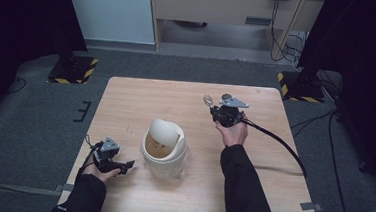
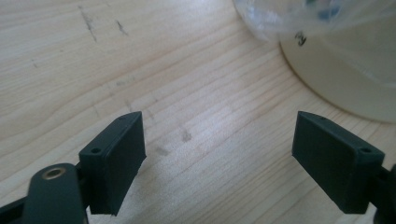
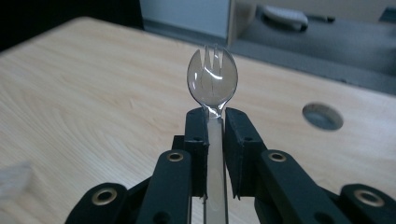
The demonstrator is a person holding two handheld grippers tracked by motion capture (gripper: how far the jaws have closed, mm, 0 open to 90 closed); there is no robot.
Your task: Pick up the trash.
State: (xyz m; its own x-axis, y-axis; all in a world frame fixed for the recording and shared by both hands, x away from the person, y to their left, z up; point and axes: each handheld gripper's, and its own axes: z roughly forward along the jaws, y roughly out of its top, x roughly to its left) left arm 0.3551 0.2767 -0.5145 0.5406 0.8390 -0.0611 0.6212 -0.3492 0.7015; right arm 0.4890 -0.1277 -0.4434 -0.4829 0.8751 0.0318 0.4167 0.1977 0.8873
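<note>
- High view — a cream bin is seen mid-table, between both grippers.
- Left gripper view — jaws are held wide apart beside the bin's base.
- Right gripper view — a clear spork is clamped by its handle, head above the jaws.

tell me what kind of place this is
Probably a lab or recording studio: a bare wooden table on grey carpet, black curtains either side, hazard-striped stand bases, loose floor cables.
</note>
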